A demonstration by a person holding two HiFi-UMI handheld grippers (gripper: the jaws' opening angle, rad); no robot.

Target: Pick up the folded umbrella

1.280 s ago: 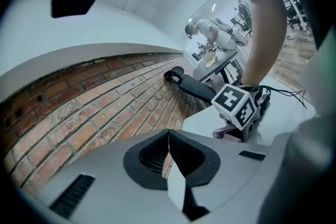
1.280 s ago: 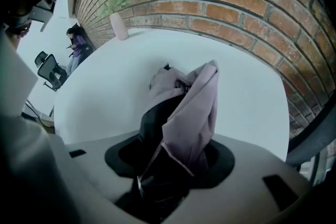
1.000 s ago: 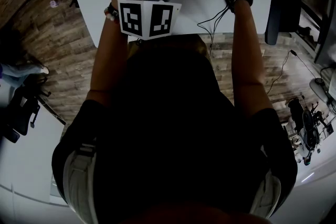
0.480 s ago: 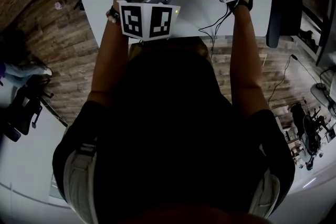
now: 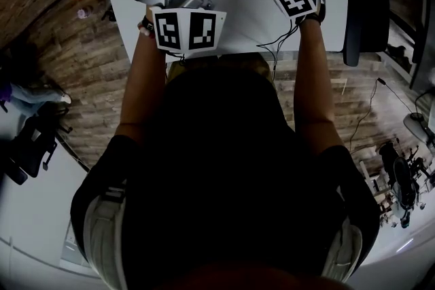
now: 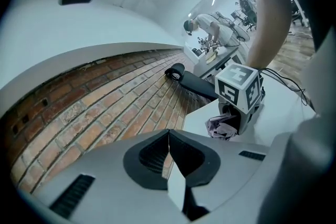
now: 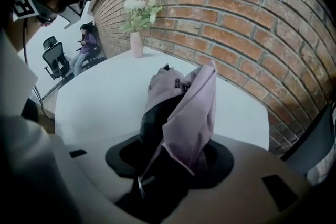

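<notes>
Right claw point(image 7: 176, 162) is clamped on the folded umbrella point(image 7: 184, 107), with pink fabric bunched between its jaws. Gripping one end likely leaves the rest hanging free for the lift. The umbrella's long axis follows the claw's own line, its far end pointing steeply down at the white counter point(image 7: 100, 97); clearance there cannot be confirmed. Left claw point(image 6: 169, 162) is closed on nothing and held aside, apparently in reserve.

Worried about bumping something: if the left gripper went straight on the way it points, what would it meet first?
Probably the brick wall beyond the table edge, though depth is unclear; the right gripper with the folded umbrella sits right of that line.
</notes>
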